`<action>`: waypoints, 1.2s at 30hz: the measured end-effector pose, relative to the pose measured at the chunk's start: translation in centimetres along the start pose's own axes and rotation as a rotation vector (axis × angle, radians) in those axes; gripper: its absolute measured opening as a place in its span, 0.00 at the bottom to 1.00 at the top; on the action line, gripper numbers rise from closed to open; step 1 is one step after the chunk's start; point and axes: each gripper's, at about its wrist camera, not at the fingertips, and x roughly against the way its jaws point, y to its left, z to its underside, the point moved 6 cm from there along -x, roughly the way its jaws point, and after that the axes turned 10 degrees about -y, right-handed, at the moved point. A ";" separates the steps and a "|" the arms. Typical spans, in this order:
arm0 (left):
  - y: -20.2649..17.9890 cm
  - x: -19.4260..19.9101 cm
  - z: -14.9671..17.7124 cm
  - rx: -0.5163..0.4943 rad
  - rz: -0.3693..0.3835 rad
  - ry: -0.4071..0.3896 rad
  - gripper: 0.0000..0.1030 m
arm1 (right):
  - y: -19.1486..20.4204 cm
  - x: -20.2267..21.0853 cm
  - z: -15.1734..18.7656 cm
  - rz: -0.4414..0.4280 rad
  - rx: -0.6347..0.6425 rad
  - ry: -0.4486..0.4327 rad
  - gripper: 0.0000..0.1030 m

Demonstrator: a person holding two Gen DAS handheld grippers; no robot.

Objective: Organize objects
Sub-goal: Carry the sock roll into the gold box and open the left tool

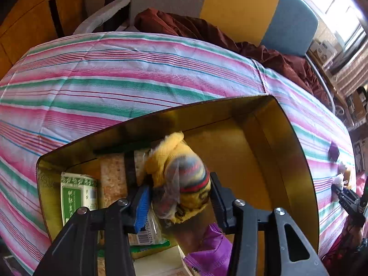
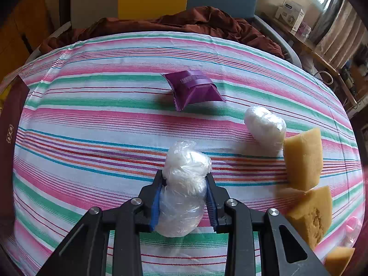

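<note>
In my left wrist view, a gold-lined box (image 1: 287, 142) fills the lower half of the frame on the striped tablecloth (image 1: 115, 80). Inside it, at lower left, lie a green-and-white packet (image 1: 78, 195), a barcoded packet (image 1: 147, 234) and something purple (image 1: 207, 248) at the bottom edge. My left hand-held gripper (image 1: 179, 197) points steeply down into the box, its jaws partly apart around a yellow knitted bundle (image 1: 181, 174) with red and grey stripes; I cannot tell whether the pads press it.

In my right wrist view, my right hand-held gripper (image 2: 184, 197), angled down at lower centre, is clamped on a white plastic-wrapped bundle (image 2: 184, 184). A second wrapped bundle (image 2: 264, 128) sits right of centre, touching yellow sponge pieces (image 2: 303, 158) along the right edge. A purple sachet (image 2: 193, 89) lies above centre.
</note>
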 end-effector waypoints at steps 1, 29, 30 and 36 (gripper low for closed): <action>0.1 0.3 0.1 0.012 0.001 -0.007 0.46 | 0.0 0.0 0.0 0.000 0.001 0.000 0.33; -1.2 15.5 9.3 -0.073 -0.140 -0.417 0.46 | 0.4 0.2 -0.1 0.038 0.046 -0.018 0.33; -1.3 15.6 9.5 -0.079 -0.145 -0.422 0.46 | 0.4 0.2 -0.1 0.040 0.047 -0.019 0.33; -1.6 16.0 10.7 -0.083 -0.141 -0.432 0.47 | 0.5 0.2 -0.1 0.049 0.056 -0.025 0.33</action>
